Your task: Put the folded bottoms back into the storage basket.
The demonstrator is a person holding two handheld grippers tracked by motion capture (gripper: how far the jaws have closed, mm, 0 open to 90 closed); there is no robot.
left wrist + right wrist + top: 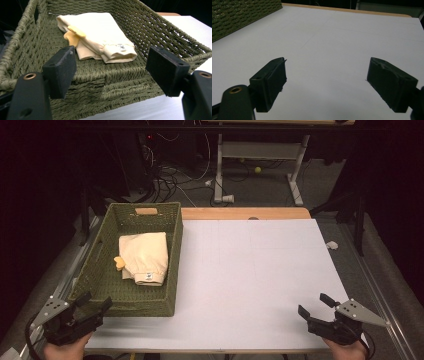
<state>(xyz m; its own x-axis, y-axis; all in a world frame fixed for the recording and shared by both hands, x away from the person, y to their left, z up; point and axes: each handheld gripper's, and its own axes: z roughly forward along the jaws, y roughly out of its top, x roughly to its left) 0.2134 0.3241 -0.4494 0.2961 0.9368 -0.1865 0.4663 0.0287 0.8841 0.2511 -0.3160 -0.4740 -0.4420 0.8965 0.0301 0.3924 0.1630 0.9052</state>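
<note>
I have the left claw (92, 306) at the near left corner of the counter (250, 280), just in front of the basket (172, 270), its jaws spread wide with nothing between them. In the left gripper view the claw (110, 72) looks straight over the basket's (105, 85) near wall, and its pads (62, 70) stand apart from the weave, not touching it as far as I can tell.

The basket is green, woven, and sits on the left side of the counter, with a handle slot in its far wall. Inside lies a folded cream cloth (145, 256), towards the far right of the basket floor, a small label at its near end. A yellow piece (119, 263) pokes out on the cloth's left side; in the left gripper view that yellow piece (73, 35) is tucked under the fold of the cloth (100, 32).

My right claw (314, 305) hovers at the near right corner, well apart from the basket, jaws also wide and empty. In the right gripper view the claw (325, 77) faces bare white counter (337, 37), with a corner of the basket (237, 15) at the upper left.
</note>
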